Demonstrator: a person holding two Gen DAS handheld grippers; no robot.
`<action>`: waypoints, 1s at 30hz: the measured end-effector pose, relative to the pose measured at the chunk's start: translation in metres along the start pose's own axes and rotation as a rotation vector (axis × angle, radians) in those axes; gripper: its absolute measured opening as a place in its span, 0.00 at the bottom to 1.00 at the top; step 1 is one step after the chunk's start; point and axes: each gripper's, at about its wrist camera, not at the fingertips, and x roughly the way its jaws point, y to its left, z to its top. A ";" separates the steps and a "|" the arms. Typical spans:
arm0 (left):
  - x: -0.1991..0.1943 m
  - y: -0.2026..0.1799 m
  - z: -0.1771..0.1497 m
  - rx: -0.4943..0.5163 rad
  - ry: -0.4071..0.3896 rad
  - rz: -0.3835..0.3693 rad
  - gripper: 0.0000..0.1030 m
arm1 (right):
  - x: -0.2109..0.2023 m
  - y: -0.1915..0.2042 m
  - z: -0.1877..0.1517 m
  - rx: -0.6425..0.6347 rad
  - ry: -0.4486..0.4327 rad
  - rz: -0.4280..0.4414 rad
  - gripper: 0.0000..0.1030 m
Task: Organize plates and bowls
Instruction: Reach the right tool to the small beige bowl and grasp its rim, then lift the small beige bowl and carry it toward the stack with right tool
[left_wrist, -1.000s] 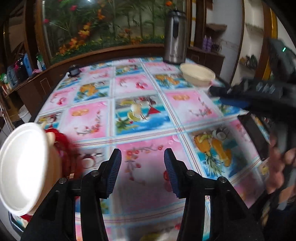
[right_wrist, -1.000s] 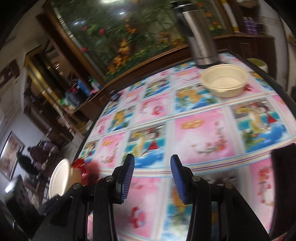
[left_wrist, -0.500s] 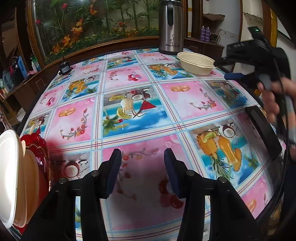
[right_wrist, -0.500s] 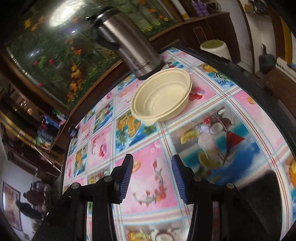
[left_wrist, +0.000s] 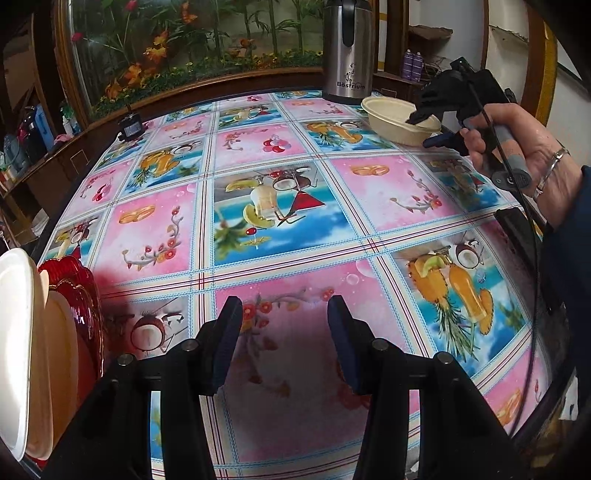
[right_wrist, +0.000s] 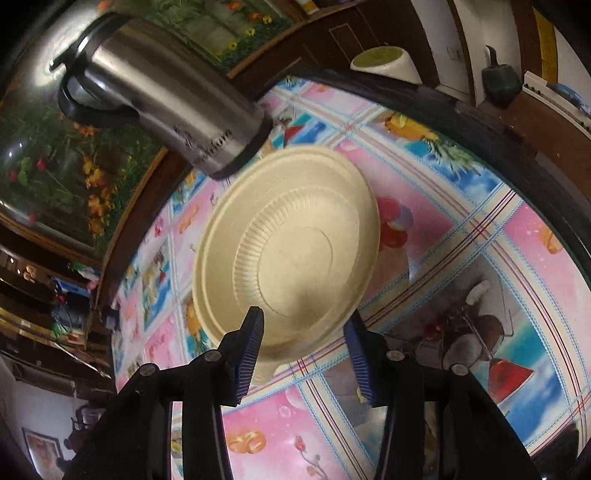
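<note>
A cream ribbed bowl (right_wrist: 291, 240) stands at the table's far right corner beside a steel kettle (right_wrist: 166, 99). My right gripper (right_wrist: 303, 336) straddles the bowl's near wall, one finger inside and one outside. Its jaws are closing, but the pads do not press on the wall. The left wrist view shows the same bowl (left_wrist: 391, 110) with the right gripper (left_wrist: 423, 131) at its rim, held by a hand. My left gripper (left_wrist: 284, 332) hovers open over the tablecloth with nothing between its fingers. At the left edge are a white plate (left_wrist: 14, 350), a cream plate (left_wrist: 62, 369) and red plates (left_wrist: 81, 288).
The kettle (left_wrist: 347, 51) stands right behind the bowl. A small black object (left_wrist: 131, 125) sits at the table's far left edge. A dark flat object (left_wrist: 517, 229) lies near the right edge. A picture-printed cloth (left_wrist: 258, 206) covers the table.
My right gripper has travelled across the table to the cream bowl, rolling as it went, and now straddles the bowl's wall. The left gripper's jaws have stayed as wide as before.
</note>
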 end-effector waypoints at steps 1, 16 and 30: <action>0.000 0.001 0.000 -0.003 0.001 -0.001 0.45 | 0.001 0.001 -0.001 -0.021 0.015 -0.009 0.27; -0.030 0.016 -0.003 -0.061 -0.027 -0.063 0.45 | -0.060 0.040 -0.125 -0.754 0.438 0.117 0.15; -0.045 0.005 0.001 -0.144 0.032 -0.309 0.45 | -0.168 -0.017 -0.164 -0.587 0.043 0.195 0.39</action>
